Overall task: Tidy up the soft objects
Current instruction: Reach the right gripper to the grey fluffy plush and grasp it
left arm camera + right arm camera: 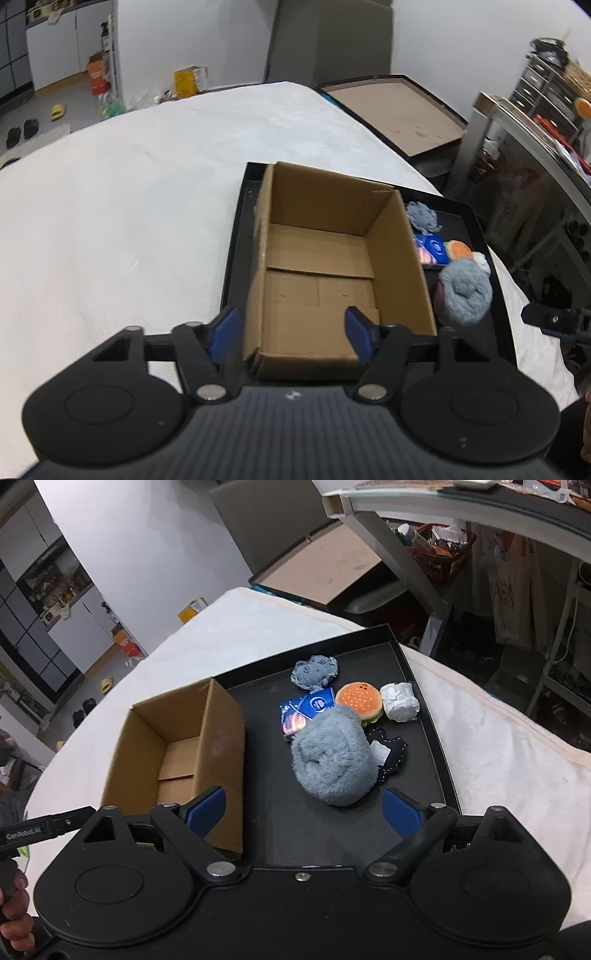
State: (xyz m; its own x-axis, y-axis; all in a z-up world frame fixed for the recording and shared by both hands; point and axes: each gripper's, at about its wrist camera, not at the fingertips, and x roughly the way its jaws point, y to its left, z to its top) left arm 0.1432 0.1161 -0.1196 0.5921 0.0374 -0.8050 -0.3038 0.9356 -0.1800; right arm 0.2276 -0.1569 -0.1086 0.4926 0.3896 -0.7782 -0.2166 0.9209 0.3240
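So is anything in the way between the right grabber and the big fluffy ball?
Nothing visible. The right gripper is open, with only bare black tray before the fluffy grey-blue ball.

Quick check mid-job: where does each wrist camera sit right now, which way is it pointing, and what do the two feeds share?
Left wrist: behind the open left gripper, looking down into the empty box; right gripper's tip at the edge.
Right wrist: behind the open right gripper, facing the grey plush on the tray; left gripper and a hand at left.
Shared: box, tray, plush, burger toy.
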